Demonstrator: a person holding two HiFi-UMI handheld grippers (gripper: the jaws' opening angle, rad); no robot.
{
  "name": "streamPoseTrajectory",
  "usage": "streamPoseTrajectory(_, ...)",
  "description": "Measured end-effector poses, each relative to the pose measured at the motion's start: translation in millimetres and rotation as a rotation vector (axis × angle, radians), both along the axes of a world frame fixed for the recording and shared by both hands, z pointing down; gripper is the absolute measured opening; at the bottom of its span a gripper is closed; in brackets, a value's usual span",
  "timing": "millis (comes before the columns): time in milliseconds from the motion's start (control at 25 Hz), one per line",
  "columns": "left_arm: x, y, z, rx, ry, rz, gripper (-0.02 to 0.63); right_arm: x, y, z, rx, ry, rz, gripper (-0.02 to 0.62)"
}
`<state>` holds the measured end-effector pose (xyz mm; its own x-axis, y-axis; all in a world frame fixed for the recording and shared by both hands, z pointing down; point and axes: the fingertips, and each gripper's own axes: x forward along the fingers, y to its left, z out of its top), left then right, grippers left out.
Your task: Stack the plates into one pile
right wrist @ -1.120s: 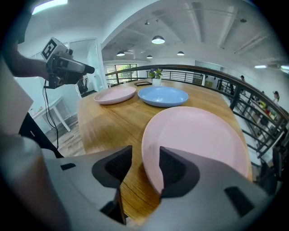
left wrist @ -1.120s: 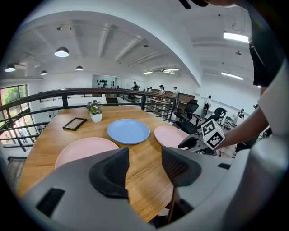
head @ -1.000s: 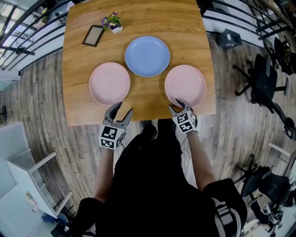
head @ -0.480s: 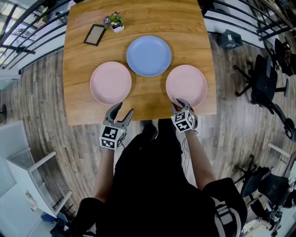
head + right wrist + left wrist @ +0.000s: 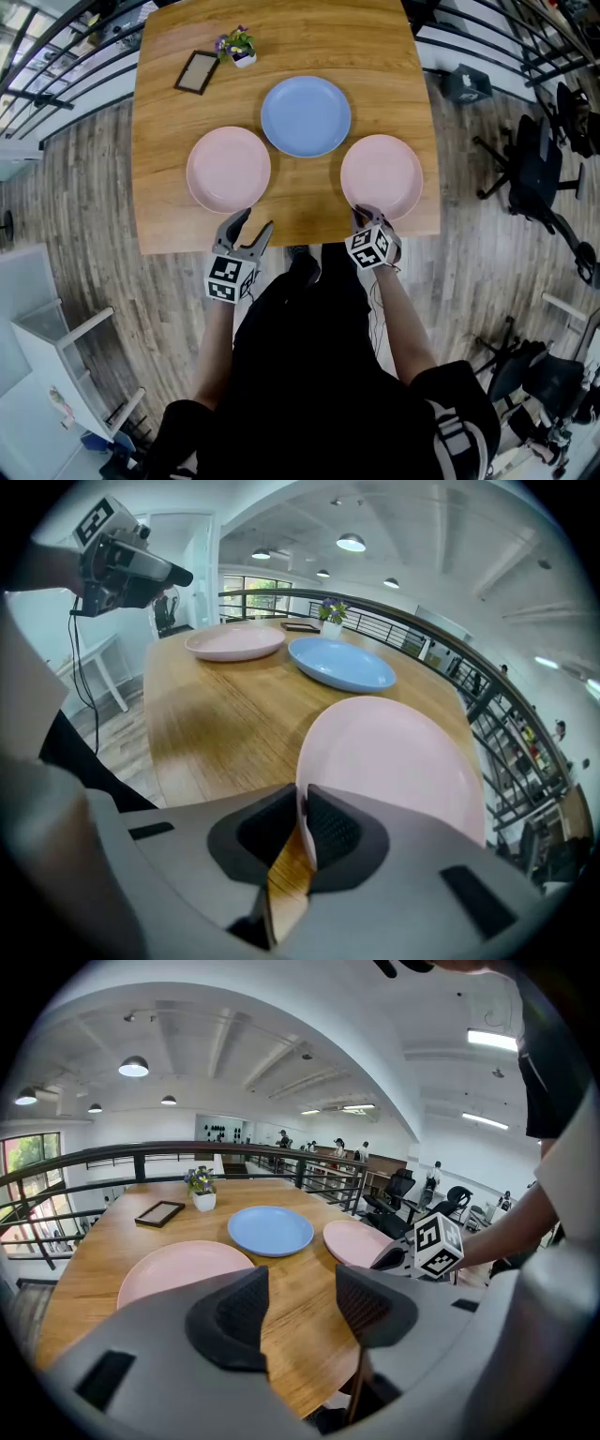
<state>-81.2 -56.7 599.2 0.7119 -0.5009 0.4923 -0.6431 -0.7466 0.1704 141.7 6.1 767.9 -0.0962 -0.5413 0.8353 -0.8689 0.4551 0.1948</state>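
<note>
While the counter (image 5: 281, 37) holds the blue plate (image 5: 306, 115), left pink plate (image 5: 228, 170) and right pink plate (image 5: 382, 175) apart, unstacked, the right gripper (image 5: 302, 808), fingers just closing, pinches that last plate's near rim, seemingly unlifted, and the left gripper (image 5: 300, 1286) hangs with fingers spread, empty.

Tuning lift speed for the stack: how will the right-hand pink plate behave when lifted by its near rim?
Probably stiff: the right pink plate keeps its round shape where the right gripper, whose jaws have just been closing, pinches its rim. Held at one edge only, it will likely droop or pivot. Its smooth surface may slip between the pads.
</note>
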Motion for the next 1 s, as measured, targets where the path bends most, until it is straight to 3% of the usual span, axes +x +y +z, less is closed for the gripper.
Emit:
streamPoseTrajectory(200,-0.2,3.1,-0.5,0.001,0.006,0.0,0.236,0.3,1.1,1.0,-0.017,0.075,-0.069,0.031)
streamPoseTrajectory(1000,-6.5,7.6,-16.7,0.042,0.048,0.014,0.236,3.3,-1.4,-25.1,0.023,0.118,-0.063,0.017)
